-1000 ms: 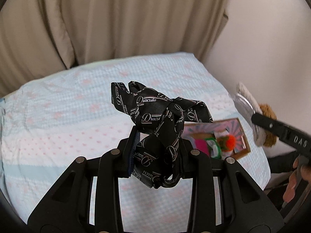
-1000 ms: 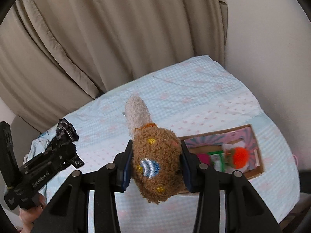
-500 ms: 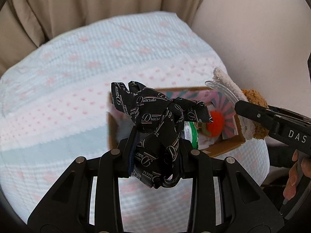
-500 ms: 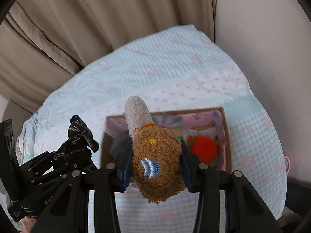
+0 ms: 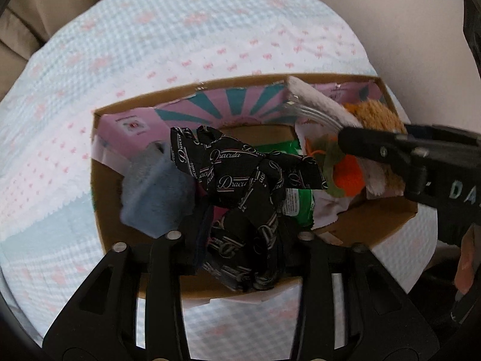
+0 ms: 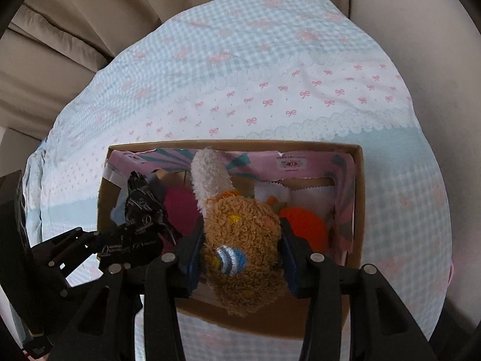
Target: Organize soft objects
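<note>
Left wrist view showed the left tool (image 5: pixel 240 240) clamped on a limp, light black printed ribbon bow (image 5: pixel 243 177) over the open cardboard box (image 5: pixel 390 225), while the right tool (image 6: pixel 240 255) pinched a squashy brown plush toy (image 6: pixel 240 234) mid-body.

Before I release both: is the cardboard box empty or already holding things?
Already holding things. The cardboard box contains an orange pom-pom, a blue plush and a green packet.
</note>
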Tool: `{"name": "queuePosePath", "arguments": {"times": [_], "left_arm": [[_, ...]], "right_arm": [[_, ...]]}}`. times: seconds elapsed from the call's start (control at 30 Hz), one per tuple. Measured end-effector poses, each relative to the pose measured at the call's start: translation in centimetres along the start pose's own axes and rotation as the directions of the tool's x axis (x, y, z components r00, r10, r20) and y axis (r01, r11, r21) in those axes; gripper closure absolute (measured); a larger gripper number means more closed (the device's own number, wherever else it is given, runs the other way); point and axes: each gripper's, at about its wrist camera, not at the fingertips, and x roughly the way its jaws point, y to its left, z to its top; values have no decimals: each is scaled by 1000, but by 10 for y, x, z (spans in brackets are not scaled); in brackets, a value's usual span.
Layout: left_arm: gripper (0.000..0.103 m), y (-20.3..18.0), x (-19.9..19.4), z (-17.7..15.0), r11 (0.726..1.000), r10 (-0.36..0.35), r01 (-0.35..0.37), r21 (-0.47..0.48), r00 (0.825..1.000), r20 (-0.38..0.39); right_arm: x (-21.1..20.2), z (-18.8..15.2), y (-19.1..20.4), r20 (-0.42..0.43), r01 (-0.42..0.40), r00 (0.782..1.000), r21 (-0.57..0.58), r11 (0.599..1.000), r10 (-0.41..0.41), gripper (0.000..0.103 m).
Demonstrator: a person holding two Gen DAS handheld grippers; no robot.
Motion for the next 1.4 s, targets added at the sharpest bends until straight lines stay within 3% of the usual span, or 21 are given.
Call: {"name": "queuePosePath", "arguments": {"times": [0.07, 0.1, 0.13, 0.17, 0.63, 1.0, 1.2, 1.3, 1.4], "left_arm": [[0, -3, -1, -1, 1000, 15, -15, 6, 1000, -11], [0, -4, -2, -1, 1000, 26, -26, 10, 1000, -4], [0, -5, -5, -2, 999, 35, -35, 19, 999, 2], [0, -6, -5, -3, 999, 36, -36, 23, 999, 1], [0, -5, -43, -4, 999, 13, -15, 43, 999, 45], [0, 19, -159, -26, 998, -16, 5, 57, 980, 196], [0, 48, -259, -60, 999, -32, 16, 47, 937, 347], [0, 64, -309, -83, 999, -29, 14, 38, 903, 428], [0, 80, -355, -108, 999, -30, 19, 27, 854, 519]], "right_arm": [[2, 6, -5, -12, -34, 999, 21, 999, 34, 49], [3, 8, -7, -12, -48, 999, 29, 998, 48, 35], [2, 11, -9, -12, -60, 998, 35, 998, 60, 11], [1, 12, -10, -15, -63, 998, 38, 997, 64, 1], [-26, 1, -8, 28, -29, 999, 77, 997, 27, 0], [-117, -18, 44, 161, -12, 987, 75, 997, 0, 0], [-206, -48, 95, 324, 49, 944, 70, 996, -69, 0], [-248, -68, 123, 407, 87, 908, 60, 994, -104, 0], [-289, -92, 152, 495, 130, 858, 54, 990, -139, 0]]}}
